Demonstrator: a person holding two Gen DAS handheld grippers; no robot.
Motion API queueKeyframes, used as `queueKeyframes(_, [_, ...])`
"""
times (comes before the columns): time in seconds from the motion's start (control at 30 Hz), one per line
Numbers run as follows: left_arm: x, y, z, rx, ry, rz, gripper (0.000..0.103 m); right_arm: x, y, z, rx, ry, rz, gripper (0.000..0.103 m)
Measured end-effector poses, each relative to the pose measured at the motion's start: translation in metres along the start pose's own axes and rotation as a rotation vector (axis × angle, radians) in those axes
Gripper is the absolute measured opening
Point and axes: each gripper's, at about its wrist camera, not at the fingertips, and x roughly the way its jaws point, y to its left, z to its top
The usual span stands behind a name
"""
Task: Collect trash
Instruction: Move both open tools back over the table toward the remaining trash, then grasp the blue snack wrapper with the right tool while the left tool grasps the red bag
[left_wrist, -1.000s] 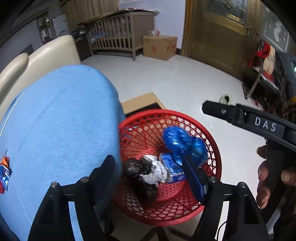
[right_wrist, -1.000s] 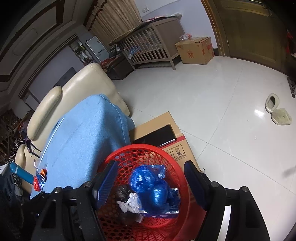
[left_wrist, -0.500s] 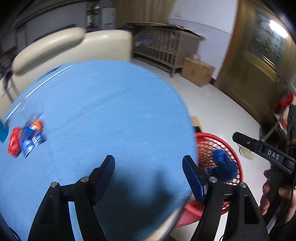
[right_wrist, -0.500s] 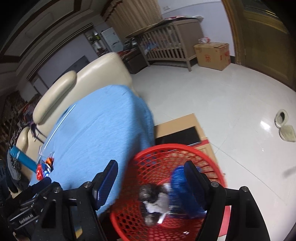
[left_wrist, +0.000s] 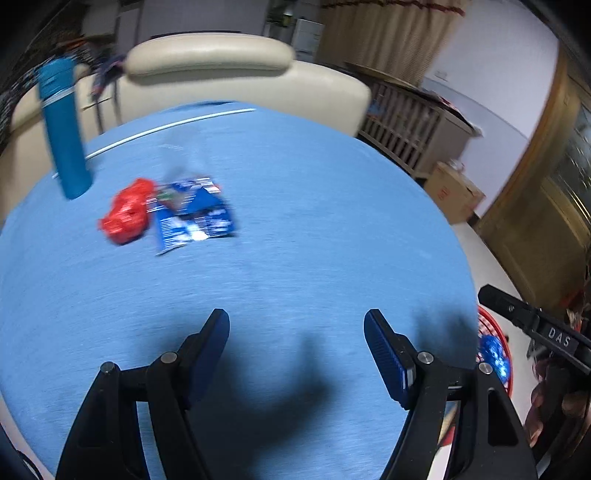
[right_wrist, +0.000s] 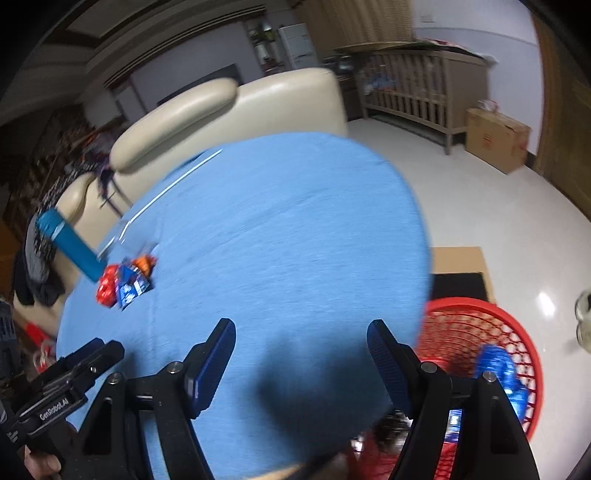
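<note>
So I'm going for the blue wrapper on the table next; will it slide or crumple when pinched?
The blue wrapper lies flat and looks thin, so it will probably crumple. It seems light and may slide on the blue tablecloth. It sits against the red wrapper, which may shift.

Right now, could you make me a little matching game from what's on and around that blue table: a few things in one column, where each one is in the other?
Things:
1. tall teal bottle
2. crumpled red wrapper
3. shiny blue foil bag
4. brown cardboard box

Places:
A. inside the red mesh basket
B. on the floor beside the wooden crib
C. standing at the table's far edge
D. lying on the blue tablecloth against a blue printed packet

Pairs: 1-C, 2-D, 3-A, 4-B
</note>
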Motion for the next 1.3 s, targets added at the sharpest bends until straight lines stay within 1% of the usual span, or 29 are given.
queueKeyframes(0.23, [-0.010,0.066,-0.007,-0.122,-0.014,0.074,0.076,0.029,0.069,-0.005,-0.114,0.054,0.052,0.077])
queueKeyframes(0.43, [-0.018,0.096,-0.011,-0.179,-0.033,0.103,0.076,0.052,0.119,-0.002,-0.198,0.096,0.110,0.077])
queueKeyframes(0.63, [-0.019,0.111,-0.014,-0.213,-0.029,0.109,0.076,0.076,0.172,0.009,-0.307,0.112,0.166,0.077])
queueKeyframes(0.8, [-0.019,0.124,-0.015,-0.235,-0.024,0.119,0.076,0.100,0.207,0.030,-0.350,0.120,0.210,0.077])
queueKeyframes(1.03, [-0.019,0.145,-0.015,-0.268,-0.017,0.146,0.076,0.146,0.242,0.056,-0.378,0.149,0.235,0.077])
queueKeyframes(1.23, [-0.017,0.155,-0.009,-0.276,-0.005,0.162,0.076,0.178,0.261,0.062,-0.388,0.183,0.231,0.076])
queueKeyframes(1.27, [-0.017,0.156,-0.008,-0.274,-0.004,0.166,0.076,0.182,0.262,0.060,-0.390,0.196,0.234,0.074])
queueKeyframes(1.3, [-0.016,0.156,-0.006,-0.269,-0.003,0.169,0.076,0.185,0.263,0.058,-0.396,0.204,0.243,0.054])
